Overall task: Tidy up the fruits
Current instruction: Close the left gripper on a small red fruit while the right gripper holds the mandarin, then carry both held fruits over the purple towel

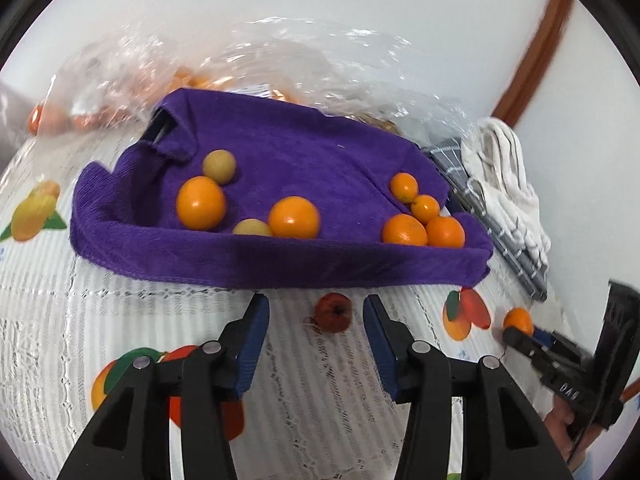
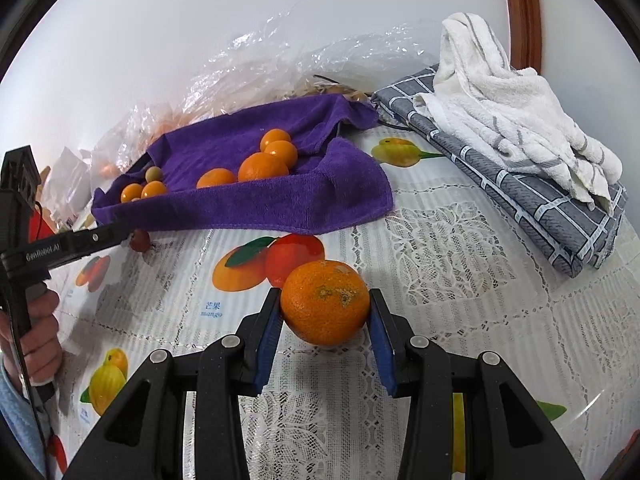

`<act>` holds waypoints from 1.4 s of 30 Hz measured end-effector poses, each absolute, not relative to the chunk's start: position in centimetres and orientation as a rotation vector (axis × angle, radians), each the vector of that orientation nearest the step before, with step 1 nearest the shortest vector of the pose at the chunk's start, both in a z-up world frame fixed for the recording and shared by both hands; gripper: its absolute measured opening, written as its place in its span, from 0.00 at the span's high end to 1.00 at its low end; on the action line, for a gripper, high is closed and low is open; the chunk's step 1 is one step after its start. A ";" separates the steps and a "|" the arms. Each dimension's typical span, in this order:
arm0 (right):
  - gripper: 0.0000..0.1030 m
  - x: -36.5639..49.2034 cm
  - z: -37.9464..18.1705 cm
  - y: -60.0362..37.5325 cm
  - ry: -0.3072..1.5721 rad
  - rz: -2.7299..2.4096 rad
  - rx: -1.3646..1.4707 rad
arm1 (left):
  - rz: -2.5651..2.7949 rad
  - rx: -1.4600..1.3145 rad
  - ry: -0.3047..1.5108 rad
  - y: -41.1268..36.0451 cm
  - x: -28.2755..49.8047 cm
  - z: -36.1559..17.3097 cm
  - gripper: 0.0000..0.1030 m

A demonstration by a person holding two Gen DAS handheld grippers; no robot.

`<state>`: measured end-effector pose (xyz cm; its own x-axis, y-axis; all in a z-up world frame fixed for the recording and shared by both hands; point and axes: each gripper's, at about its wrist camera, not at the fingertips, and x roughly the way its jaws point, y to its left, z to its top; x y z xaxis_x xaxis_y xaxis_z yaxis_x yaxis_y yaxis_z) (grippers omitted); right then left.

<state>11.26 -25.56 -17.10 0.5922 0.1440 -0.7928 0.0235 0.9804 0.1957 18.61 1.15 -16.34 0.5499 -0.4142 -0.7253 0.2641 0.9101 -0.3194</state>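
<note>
A purple towel (image 1: 280, 152) lies on the table and holds several oranges (image 1: 294, 217) and two small tan fruits (image 1: 219, 165); it also shows in the right wrist view (image 2: 240, 208). My left gripper (image 1: 316, 312) is open, its jaws on either side of a small red fruit (image 1: 333, 312) just in front of the towel's edge. My right gripper (image 2: 325, 307) is shut on a mandarin (image 2: 325, 306) and holds it at the tablecloth. In the left wrist view the right gripper (image 1: 520, 334) and its mandarin (image 1: 518, 321) are at the right.
The table has a white lace cloth with printed fruit pictures (image 2: 264, 264). A clear plastic bag (image 1: 280, 64) with more fruit lies behind the towel. A folded grey checked cloth (image 2: 520, 192) with a white towel (image 2: 500, 112) on it lies at the right, by the wall.
</note>
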 end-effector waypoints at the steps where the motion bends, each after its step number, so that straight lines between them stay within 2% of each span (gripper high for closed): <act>1: 0.60 11.2 -17.1 -25.6 0.934 0.072 0.198 | -0.400 -0.162 0.902 0.8 18.6 -16.3 0.53; 6: 0.60 11.3 -17.2 -25.6 0.937 0.071 0.194 | -0.383 -0.057 0.903 -1.2 18.5 -16.7 0.53; 8: 0.60 11.4 -17.2 -25.6 0.939 0.074 0.190 | -0.364 -0.021 0.917 -1.6 18.7 -17.0 0.63; 12: 0.60 11.5 -17.2 -25.5 0.945 0.073 0.182 | -0.367 0.008 0.914 -2.1 18.7 -17.0 0.73; 16: 0.60 11.6 -17.3 -25.4 0.951 0.070 0.174 | -0.372 0.008 0.903 -2.2 18.4 -16.8 0.79; 33: 0.60 12.0 -16.7 -26.0 0.942 0.071 0.195 | -0.332 -0.147 0.750 1.8 17.4 -13.0 0.79; 42: 0.60 15.6 -12.6 -23.8 0.855 0.123 0.152 | -0.217 -0.188 0.746 6.3 18.4 -11.5 0.79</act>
